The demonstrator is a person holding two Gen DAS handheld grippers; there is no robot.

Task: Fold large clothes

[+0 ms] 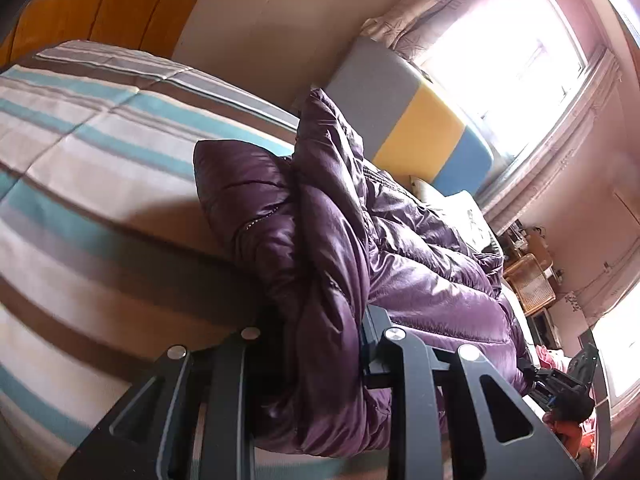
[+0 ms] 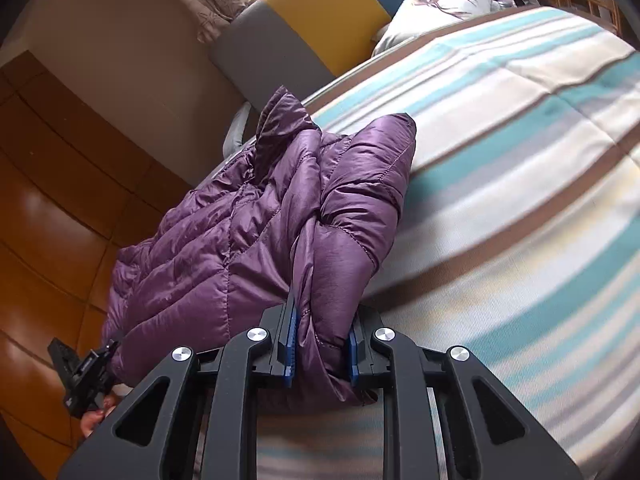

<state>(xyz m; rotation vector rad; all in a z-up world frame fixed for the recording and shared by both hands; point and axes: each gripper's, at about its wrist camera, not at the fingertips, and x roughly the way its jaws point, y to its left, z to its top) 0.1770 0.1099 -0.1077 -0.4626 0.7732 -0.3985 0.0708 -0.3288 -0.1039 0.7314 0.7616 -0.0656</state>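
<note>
On striped bedspread (image 2: 520, 168), purple jacket (image 2: 224, 248), headboard (image 2: 304, 28) behind

We see a bed (image 2: 520, 160) in striped covers against a grey, yellow and blue headboard (image 1: 404, 120). Daylight floods a curtained window (image 1: 512, 52); the floor (image 2: 48, 240) is glossy brown tile.

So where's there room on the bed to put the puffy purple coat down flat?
The striped bedspread lies bare between the purple down jacket and the white pillow. It is crowded at the bed's edge, where both grippers' jaws pinch the bunched jacket.
</note>
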